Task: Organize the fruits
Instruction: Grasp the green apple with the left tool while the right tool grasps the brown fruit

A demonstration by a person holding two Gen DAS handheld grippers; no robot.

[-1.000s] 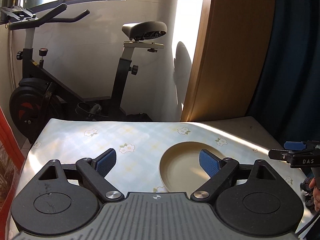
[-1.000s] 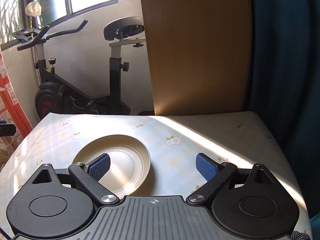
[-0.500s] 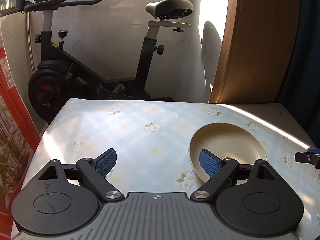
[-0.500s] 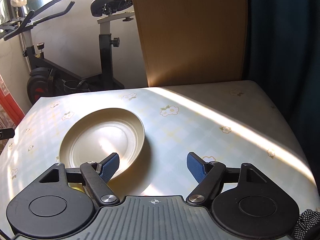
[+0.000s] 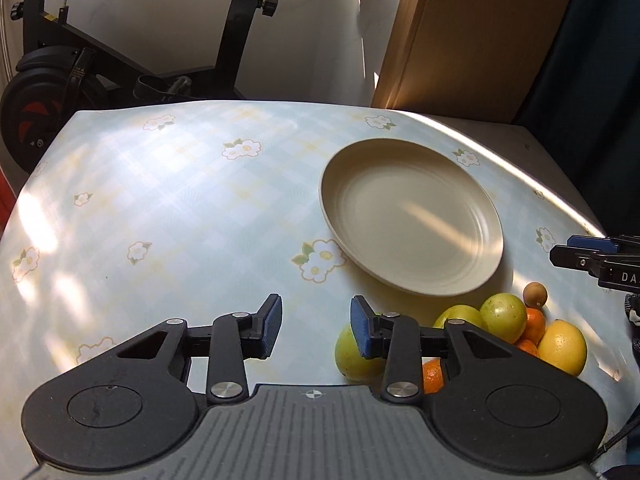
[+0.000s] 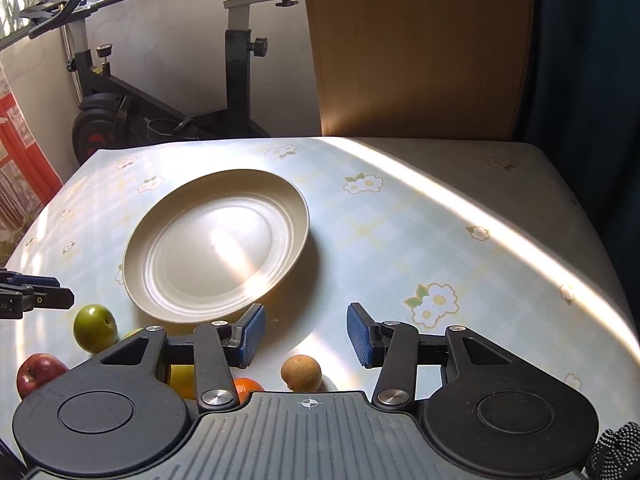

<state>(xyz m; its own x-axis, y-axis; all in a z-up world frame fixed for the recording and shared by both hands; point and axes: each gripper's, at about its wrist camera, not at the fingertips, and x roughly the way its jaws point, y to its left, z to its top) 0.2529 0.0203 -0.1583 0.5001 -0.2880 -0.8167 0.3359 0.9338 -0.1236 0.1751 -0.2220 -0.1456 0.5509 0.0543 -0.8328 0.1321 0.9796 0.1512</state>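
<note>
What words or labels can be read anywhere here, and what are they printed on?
"DA", cut off by the picture's edge: white letters on the right gripper, seen from the left wrist.
"AI", cut off likewise: on the left gripper, seen from the right wrist.
Small yellow sticker on the exercise bike: too small to read.
Nothing else legible.

A table covered with a pale blue checked cloth printed with white flowers carries an empty beige plate. Just beside the plate's near rim lies a cluster of fruit: green apples, oranges, a lemon, a small brown fruit and a red apple.
</note>
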